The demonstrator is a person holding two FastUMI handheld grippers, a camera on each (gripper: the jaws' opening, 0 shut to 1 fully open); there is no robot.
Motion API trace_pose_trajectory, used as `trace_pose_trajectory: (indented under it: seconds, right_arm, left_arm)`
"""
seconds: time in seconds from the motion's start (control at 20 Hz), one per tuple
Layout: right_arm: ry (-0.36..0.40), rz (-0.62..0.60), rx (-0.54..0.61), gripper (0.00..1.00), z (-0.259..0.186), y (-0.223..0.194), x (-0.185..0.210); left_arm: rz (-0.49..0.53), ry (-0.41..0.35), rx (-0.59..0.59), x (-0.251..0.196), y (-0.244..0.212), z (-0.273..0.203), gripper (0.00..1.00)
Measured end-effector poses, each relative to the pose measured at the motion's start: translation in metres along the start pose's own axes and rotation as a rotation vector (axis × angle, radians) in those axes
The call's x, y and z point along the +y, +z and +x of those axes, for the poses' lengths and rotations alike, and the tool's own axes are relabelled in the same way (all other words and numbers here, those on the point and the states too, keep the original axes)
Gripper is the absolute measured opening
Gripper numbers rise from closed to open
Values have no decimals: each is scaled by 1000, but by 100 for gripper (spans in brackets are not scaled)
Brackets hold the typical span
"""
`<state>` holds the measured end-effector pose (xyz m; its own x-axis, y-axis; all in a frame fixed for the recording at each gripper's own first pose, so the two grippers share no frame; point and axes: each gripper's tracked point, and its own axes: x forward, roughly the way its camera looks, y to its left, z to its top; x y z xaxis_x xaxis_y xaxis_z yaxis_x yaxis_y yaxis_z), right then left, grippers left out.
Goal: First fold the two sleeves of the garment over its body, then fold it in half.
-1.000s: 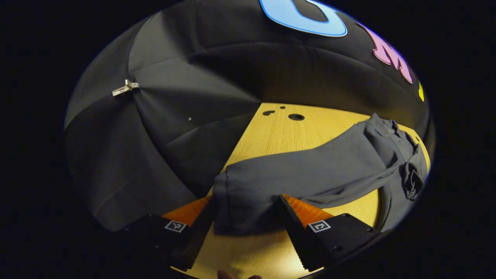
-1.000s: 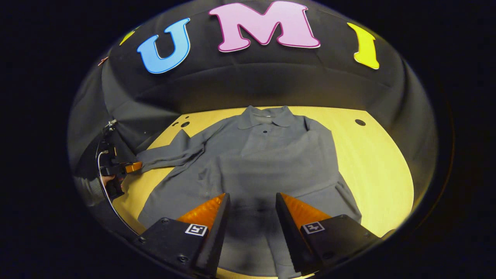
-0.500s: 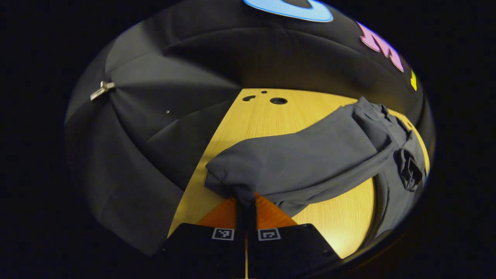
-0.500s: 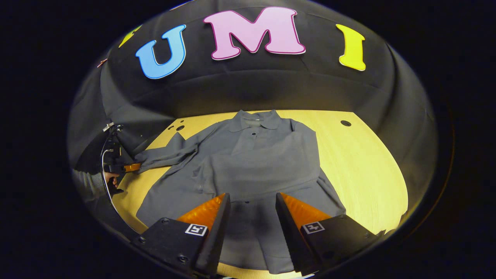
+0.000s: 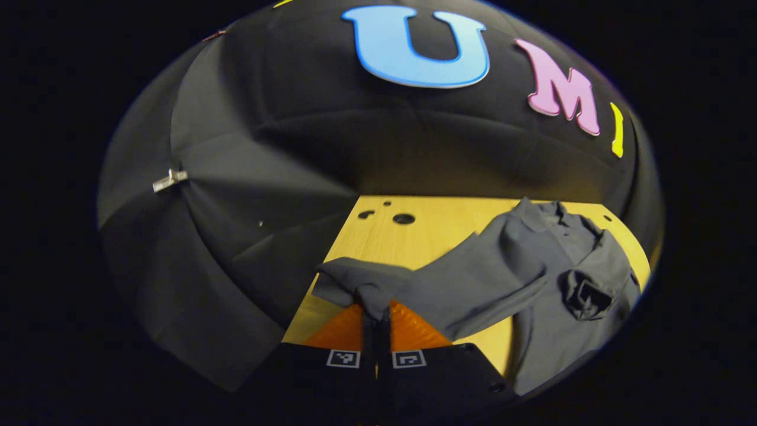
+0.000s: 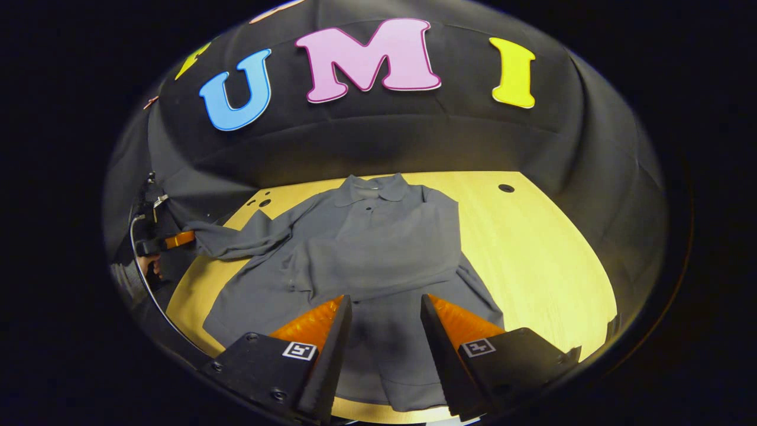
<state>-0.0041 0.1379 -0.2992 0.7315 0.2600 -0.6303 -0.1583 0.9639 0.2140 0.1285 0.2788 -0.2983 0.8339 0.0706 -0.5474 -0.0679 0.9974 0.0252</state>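
Sleeve cuff (image 5: 355,284) clamped in my left claw (image 5: 377,313), ready to carry over the shirt body (image 6: 378,248); right claw (image 6: 384,313) hovers apart above the hem.

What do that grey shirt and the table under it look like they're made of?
Shirt: soft matte fabric, probably a knit; it drapes and wrinkles, and its sleeve bunches where it is pinched. Table: pale wood or wood-look laminate, with visible grain and a slight sheen.
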Motion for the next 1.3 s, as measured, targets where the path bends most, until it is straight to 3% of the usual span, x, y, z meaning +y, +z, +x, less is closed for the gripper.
trace_pose_trajectory:
  seconds: [0.4, 0.6, 1.0, 1.3]
  right_arm:
    - [-43, 16, -12, 74, -18, -9, -53]
    - [-73, 42, -5, 73, -26, -20, -84]
    - [-116, 75, -1, 73, -41, -32, -142]
    - [-122, 112, 28, 74, -39, -45, -174]
  left_arm:
    - [85, -137, -233, -113, 104, -66, 5]
    - [111, -243, -265, -187, 125, -79, 5]
    - [132, -391, -208, -311, 103, -89, 6]
    - [212, -457, -113, -387, 49, -72, 6]
